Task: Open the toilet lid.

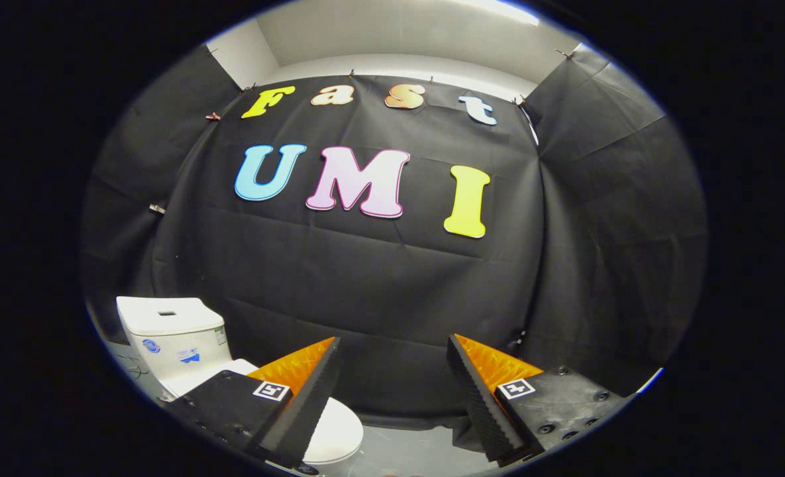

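Note:
A white toilet stands low on the left, against the black cloth wall. Its tank [170, 338] rises behind, and the white lid [336, 430] lies down flat over the bowl. My gripper [392, 351] is open, its orange-and-black fingers spread wide with nothing between them. The left finger [299, 397] hangs over the lid and hides most of it. The right finger [491, 404] points past the toilet toward the cloth. I cannot tell how far above the lid the fingers are.
Black cloth walls close the booth at the back and on both sides. A strip of pale grey floor [412, 454] shows between the fingers, beside the toilet bowl. Thin cables [130, 364] lie by the toilet's base at the left.

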The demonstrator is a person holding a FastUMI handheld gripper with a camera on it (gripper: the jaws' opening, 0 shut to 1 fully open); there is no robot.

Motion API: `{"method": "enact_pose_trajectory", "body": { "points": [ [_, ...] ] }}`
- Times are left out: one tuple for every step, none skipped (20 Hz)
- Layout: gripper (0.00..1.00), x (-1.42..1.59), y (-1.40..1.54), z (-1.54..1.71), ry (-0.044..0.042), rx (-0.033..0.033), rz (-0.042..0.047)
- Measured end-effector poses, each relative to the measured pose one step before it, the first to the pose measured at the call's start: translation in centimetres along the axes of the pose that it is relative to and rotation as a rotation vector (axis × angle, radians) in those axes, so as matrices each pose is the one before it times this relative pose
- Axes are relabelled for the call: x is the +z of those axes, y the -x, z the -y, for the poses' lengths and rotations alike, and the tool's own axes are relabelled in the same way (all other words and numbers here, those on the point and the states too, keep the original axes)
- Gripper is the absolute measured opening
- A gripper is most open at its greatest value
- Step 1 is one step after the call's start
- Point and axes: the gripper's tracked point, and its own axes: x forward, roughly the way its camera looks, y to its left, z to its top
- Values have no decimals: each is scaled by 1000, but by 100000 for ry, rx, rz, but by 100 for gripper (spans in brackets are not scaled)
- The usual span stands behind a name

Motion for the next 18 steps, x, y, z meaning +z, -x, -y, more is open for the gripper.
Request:
{"method": "enact_pose_trajectory", "body": {
  "points": [
    [98, -912, -122, 29, -1627, 648, -2119],
    [98, -1176, -233, 90, -3832, 187, -2541],
    [98, -1437, -116, 178, -4418, -443, -3411],
    [98, -2072, 2, 261, -6096, -993, -5332],
    [98, -2022, -27, 239, -7096, -565, -5415],
    [98, -1721, -170, 333, -6868, -611, -3815],
    [98, -1087, -497, 19, -6868, -420, -4103],
    [99, -1665, -537, 531, -7371, -729, -5209],
    [98, -1837, -85, 1263, -8767, -815, -5231],
    [98, -1705, -428, 1112, -8067, -1154, -6109],
    [98, -1540, -555, 1133, -6649, -1597, -4599],
    [98, -1240, -578, 965, -5653, -948, -3744],
    [98, -1267, -639, 721, -5165, -264, -3417],
    [99, -1144, -582, 557, -6408, 148, -4236],
    [98, -1359, -356, 425, -7677, 741, -4573],
    [98, -1594, -439, 971, -9546, 216, -5394],
    [98, -1833, -480, 1192, -8694, -1471, -5780],
    [99, -1931, -334, 1455, -7537, -3757, -4679]
  ]
}}
